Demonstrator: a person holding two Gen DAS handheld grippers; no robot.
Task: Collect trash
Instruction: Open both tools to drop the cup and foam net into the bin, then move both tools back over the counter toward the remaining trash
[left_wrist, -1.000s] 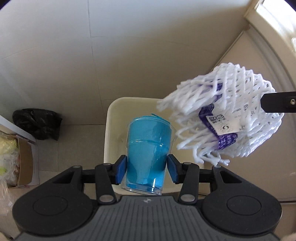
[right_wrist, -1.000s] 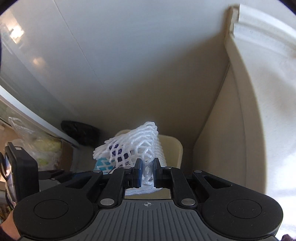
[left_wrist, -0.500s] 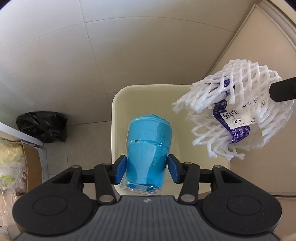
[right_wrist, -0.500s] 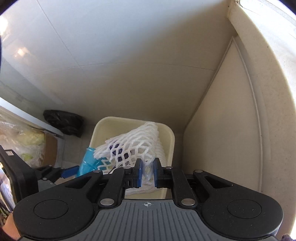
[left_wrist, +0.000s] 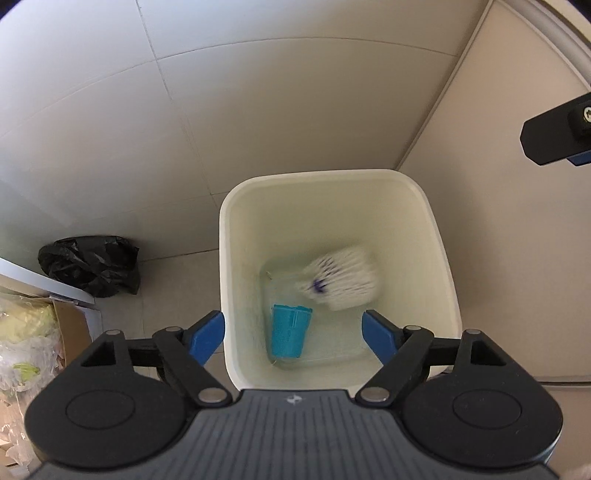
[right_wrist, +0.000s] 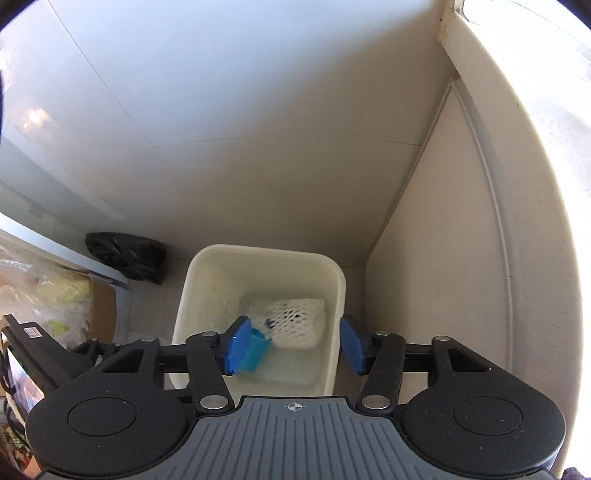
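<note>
You were at the drop step: your left gripper (left_wrist: 293, 334) and right gripper (right_wrist: 291, 343) both hung over the cream bin (left_wrist: 236, 236) with jaws spread wide and nothing in either. The blue cup (left_wrist: 290, 330) sat in the near-left of the bin's bottom, and the white foam net (left_wrist: 341, 282) lay just beyond it to the right, blurred in the left wrist view. The cup lay tipped, its long axis running near to far; from the right wrist view its mouth seemed to face the net, though I could not be sure. The net's long axis ran left to right. Next, I judged, you needed to pull both grippers back and look for any remaining trash.
</note>
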